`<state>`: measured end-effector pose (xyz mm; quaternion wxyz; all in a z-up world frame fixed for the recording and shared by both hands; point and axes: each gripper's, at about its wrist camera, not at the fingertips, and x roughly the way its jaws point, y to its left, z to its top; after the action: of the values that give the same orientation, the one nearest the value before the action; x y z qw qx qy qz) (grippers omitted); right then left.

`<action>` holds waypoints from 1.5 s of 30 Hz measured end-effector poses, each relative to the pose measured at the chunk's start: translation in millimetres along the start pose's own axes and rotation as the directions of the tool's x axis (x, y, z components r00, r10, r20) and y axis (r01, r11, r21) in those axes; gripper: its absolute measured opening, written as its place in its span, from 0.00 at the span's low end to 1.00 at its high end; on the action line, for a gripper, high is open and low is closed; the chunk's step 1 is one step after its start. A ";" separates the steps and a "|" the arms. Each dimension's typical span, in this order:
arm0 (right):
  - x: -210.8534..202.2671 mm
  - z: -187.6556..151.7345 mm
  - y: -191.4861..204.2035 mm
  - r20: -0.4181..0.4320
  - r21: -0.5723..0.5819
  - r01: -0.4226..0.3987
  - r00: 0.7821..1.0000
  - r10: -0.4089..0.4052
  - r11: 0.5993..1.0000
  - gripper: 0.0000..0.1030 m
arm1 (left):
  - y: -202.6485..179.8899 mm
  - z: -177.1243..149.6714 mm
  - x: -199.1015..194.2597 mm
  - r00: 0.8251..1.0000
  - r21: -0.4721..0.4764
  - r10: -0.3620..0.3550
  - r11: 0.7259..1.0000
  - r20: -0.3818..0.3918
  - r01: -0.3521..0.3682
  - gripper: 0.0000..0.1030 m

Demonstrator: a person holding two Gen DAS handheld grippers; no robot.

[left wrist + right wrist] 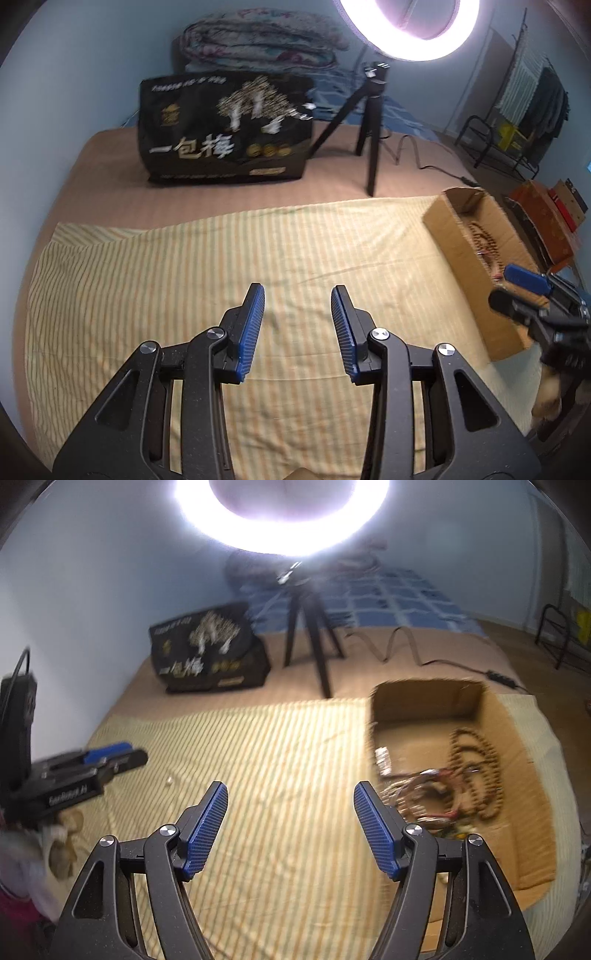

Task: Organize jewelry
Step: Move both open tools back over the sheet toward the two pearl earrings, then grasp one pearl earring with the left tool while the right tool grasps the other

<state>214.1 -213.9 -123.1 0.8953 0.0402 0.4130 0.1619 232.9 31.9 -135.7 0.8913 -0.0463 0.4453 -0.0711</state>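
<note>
Both tools hover over the striped yellow cloth (pixel 221 258), the left gripper (pixel 297 295) with its ribbed blue pads parted around nothing, the right gripper (pixel 290 794) spread wider and just as empty. Right of the cloth sits the shallow cardboard box (pixel 424 698), and inside it lie the jewelry pieces: a looped string of round wooden beads (pixel 480 771) beside a tangle of thin cords (pixel 424 797). Beyond the box's far-left corner stand a slim black tripod (pixel 314 635) and a glossy black bag (pixel 210 650), with a glaring ring light (pixel 284 535) above.
</note>
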 end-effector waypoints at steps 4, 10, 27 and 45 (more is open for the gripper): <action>20.7 -7.4 21.2 -0.062 -0.065 -0.017 0.998 0.013 0.998 0.68 | 21.3 -6.7 16.4 0.999 -0.018 0.027 0.999 -0.036 -0.028 0.37; 44.7 -20.2 48.3 -0.115 -0.147 -0.034 0.993 0.017 0.989 0.68 | 42.9 -13.1 33.4 0.997 -0.044 0.044 0.998 -0.067 -0.047 0.36; 93.0 -45.5 90.7 -0.207 -0.286 -0.121 0.976 0.062 0.951 0.37 | 34.8 -24.8 65.7 0.994 0.011 0.018 1.000 -0.105 -0.017 0.28; 108.3 -50.4 98.4 -0.213 -0.305 -0.142 0.974 0.078 0.942 0.11 | 27.6 -28.0 76.9 0.994 0.058 0.053 0.997 -0.099 -0.047 0.09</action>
<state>216.5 -89.1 -214.6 0.8339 -0.0978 0.4658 0.2793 258.4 45.6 -217.0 0.8703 -0.0068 0.4884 -0.0634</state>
